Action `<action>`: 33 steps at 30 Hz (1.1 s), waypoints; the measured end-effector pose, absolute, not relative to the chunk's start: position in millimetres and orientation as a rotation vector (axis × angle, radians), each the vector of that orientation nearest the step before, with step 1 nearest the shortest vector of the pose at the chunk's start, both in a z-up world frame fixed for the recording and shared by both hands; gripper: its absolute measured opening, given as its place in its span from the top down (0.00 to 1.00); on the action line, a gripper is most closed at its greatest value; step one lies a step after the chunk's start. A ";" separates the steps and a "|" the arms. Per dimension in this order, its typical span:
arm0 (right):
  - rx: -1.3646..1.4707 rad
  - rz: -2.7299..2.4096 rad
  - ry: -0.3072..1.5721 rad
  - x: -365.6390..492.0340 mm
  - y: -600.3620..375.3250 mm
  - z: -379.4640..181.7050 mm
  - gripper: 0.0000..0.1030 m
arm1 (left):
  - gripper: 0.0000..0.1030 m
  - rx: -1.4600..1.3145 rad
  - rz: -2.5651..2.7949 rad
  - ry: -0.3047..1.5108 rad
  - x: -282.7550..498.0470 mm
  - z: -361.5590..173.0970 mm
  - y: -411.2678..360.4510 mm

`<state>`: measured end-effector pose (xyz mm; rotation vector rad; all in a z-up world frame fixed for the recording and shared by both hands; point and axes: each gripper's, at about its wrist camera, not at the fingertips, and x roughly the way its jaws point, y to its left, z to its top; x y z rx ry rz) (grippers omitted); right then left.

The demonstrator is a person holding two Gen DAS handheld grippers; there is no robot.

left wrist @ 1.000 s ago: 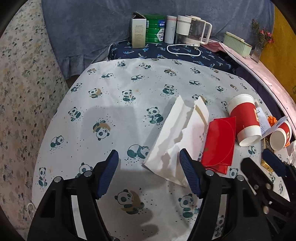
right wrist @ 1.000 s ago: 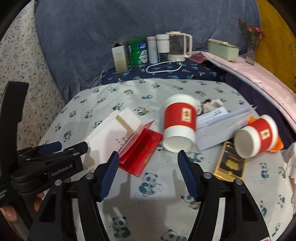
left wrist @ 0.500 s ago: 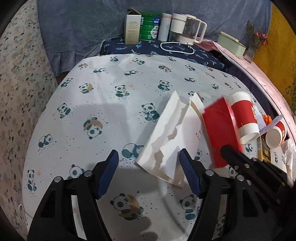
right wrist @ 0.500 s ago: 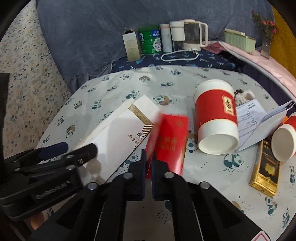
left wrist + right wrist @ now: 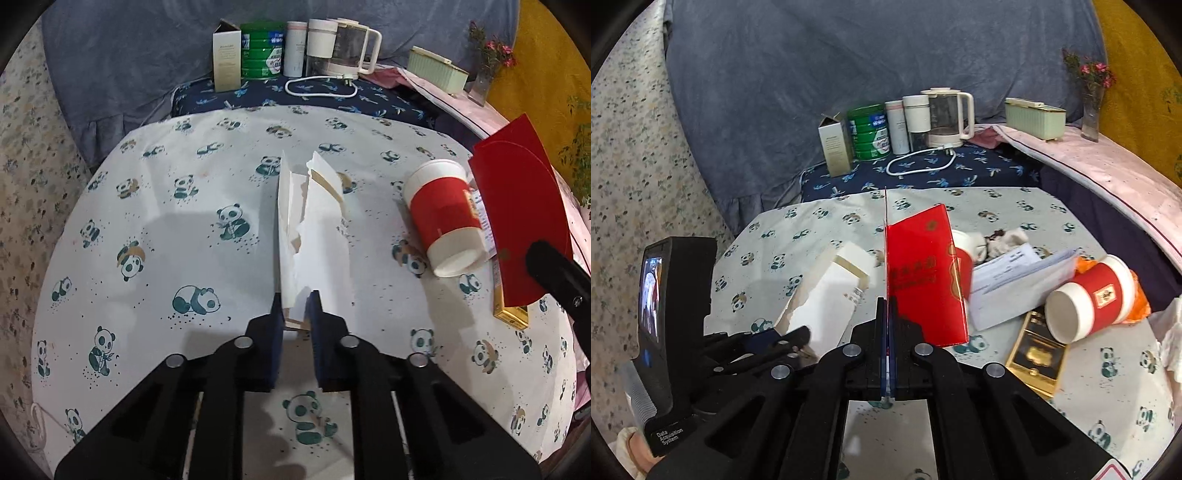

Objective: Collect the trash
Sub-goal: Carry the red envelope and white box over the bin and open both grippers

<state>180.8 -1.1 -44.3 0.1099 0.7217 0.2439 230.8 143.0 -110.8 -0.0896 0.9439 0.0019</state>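
From the left wrist view, the left gripper (image 5: 296, 308) has its jaws closing on the near end of a torn white paper bag (image 5: 314, 236), whose edge sits between the blue pads. The bag lies flat on the panda-print tablecloth (image 5: 166, 221), its long axis running straight away from the gripper, ragged open mouth pointing toward the far side of the table. To its right a red paper cup (image 5: 443, 218) lies on its side, open mouth toward the camera, and further right a red envelope (image 5: 524, 221) hangs in the air off the cloth, gripped at its lower edge by the right gripper's dark tip. From the right wrist view, the right gripper (image 5: 887, 314) is clamped tight on that red envelope (image 5: 923, 280), which stands upright from the jaws, its long axis pointing up and away. The white bag (image 5: 831, 295) lies to the left with the left gripper (image 5: 775, 343) at its near end; a second red cup (image 5: 1089, 299) lies on its side at right, beside a gold box (image 5: 1038, 354) and loose papers (image 5: 1015, 280).
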 end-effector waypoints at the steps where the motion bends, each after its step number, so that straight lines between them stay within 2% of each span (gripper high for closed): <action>1: 0.115 0.238 0.720 178.7 -6.2 -42.2 0.99 | 0.94 -0.086 0.003 0.937 229.5 -106.8 140.7; 3: 0.123 0.219 0.717 175.3 -15.9 -39.2 0.99 | 0.98 -0.092 -0.005 0.929 225.9 -99.5 137.2; 14: 0.178 0.126 0.655 141.2 -82.9 -13.1 0.99 | 0.99 -0.068 -0.072 0.821 191.9 -32.7 91.3; 23: 0.225 0.026 0.606 102.9 -156.1 4.9 0.99 | 1.00 -0.012 -0.180 0.749 164.1 12.8 17.3; 33: 0.258 -0.102 0.587 68.0 -233.9 6.3 0.99 | 1.00 0.016 -0.326 0.717 145.8 39.1 -68.1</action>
